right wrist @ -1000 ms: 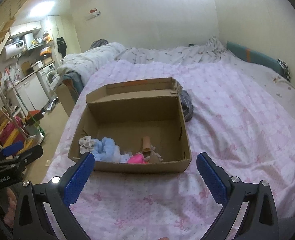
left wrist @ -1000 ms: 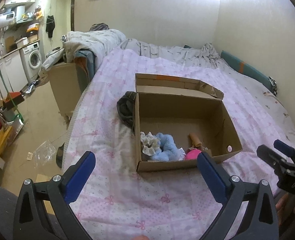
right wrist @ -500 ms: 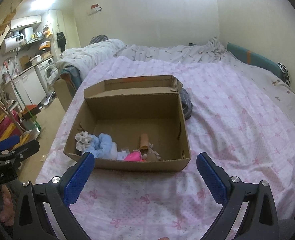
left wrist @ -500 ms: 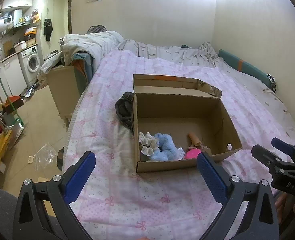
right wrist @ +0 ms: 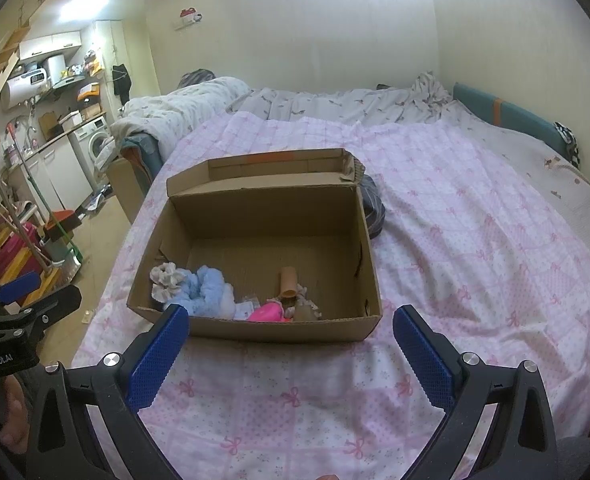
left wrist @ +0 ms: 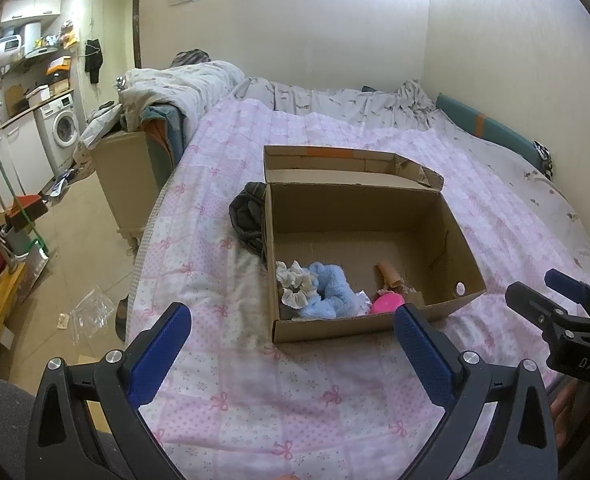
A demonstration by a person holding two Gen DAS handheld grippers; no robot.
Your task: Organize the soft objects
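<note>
An open cardboard box (left wrist: pixel 447 224) (right wrist: pixel 369 280) rests on the pink patterned bed cover (left wrist: pixel 215 280) (right wrist: pixel 475 248). Inside lie a white frilly scrunchie (left wrist: pixel 295 284) (right wrist: pixel 166 278), a light blue fluffy scrunchie (left wrist: pixel 329 290) (right wrist: pixel 211 288), a bright pink item (left wrist: pixel 387 304) (right wrist: pixel 265 313) and a brown tube-like piece (left wrist: pixel 389 273) (right wrist: pixel 288 280). My left gripper (left wrist: pixel 293 334) is open and empty, in front of the box. My right gripper (right wrist: pixel 291 332) is also open and empty, just short of the box's near wall. Each gripper shows at the edge of the other's view.
A dark striped cloth (left wrist: pixel 249 216) (right wrist: pixel 375 210) lies against the box's far side corner. A rumpled duvet (left wrist: pixel 183 92) covers the bed head, with a teal cushion (left wrist: pixel 491 134) by the wall. Left of the bed are a floor with litter, a washing machine (left wrist: pixel 65 128) and a broom.
Both grippers have drawn back slightly and risen, so the box sits a little farther away and lower in each view. Both stayed open; the box contents did not move.
</note>
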